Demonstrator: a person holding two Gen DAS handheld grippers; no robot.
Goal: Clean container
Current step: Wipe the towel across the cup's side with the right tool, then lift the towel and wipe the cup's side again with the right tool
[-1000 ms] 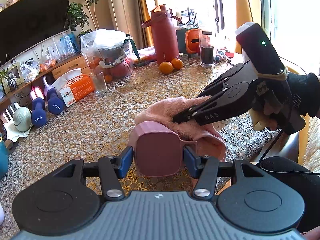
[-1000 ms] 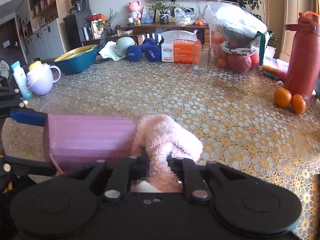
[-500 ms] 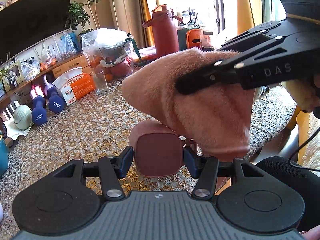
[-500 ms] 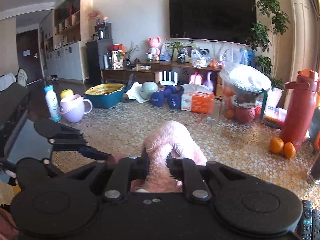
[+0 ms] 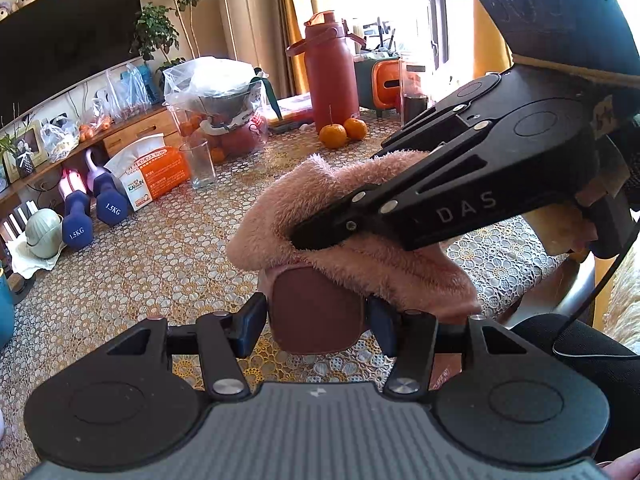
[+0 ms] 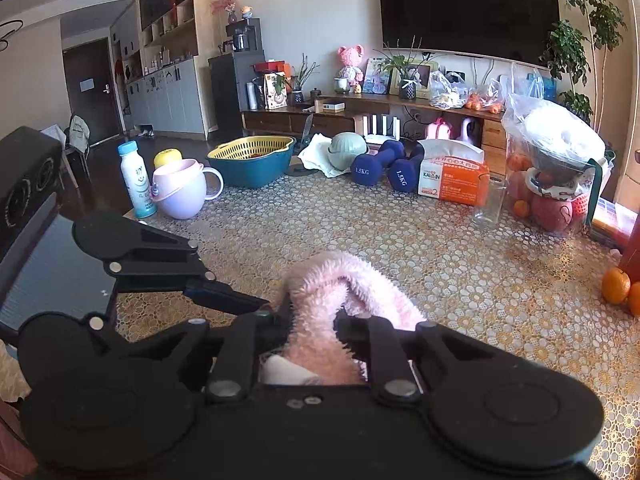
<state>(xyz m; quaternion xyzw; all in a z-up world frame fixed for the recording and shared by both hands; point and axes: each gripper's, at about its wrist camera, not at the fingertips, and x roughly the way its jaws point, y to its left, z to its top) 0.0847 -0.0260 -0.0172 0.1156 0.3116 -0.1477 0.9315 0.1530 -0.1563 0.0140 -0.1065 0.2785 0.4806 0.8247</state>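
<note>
Left gripper [image 5: 316, 316] clamped on a dusty-pink container [image 5: 316, 312], blue pads pressed to its two sides, held just above the lace-patterned table [image 5: 152, 248]. Draped over the container's top, a fluffy pink cloth [image 5: 360, 256], spilling down its right side. Right gripper [image 6: 312, 316] reaching in from the right in the left wrist view, black jaws buried in the cloth; jaws opening at this moment, cloth between them and bulging up in a loop in the right wrist view. Hard to tell from either view whether the pads press the cloth firmly or only loosely. Container itself hidden in the right wrist view, likely behind the gripper body.

Farther back on the table: two blue dumbbells [image 5: 94, 216], an orange-and-white tissue pack [image 5: 154, 176], an empty clear glass [image 5: 199, 162], a plastic-wrapped bundle of fruit and bowls [image 5: 224, 108], a tall red flask [image 5: 330, 76] with two oranges [image 5: 343, 132] at its foot. In the right wrist view, also a teal basin with a yellow strainer [image 6: 252, 160], a lilac mug [image 6: 180, 192] and a white bottle with a blue cap [image 6: 136, 178], all well apart from the grippers.
</note>
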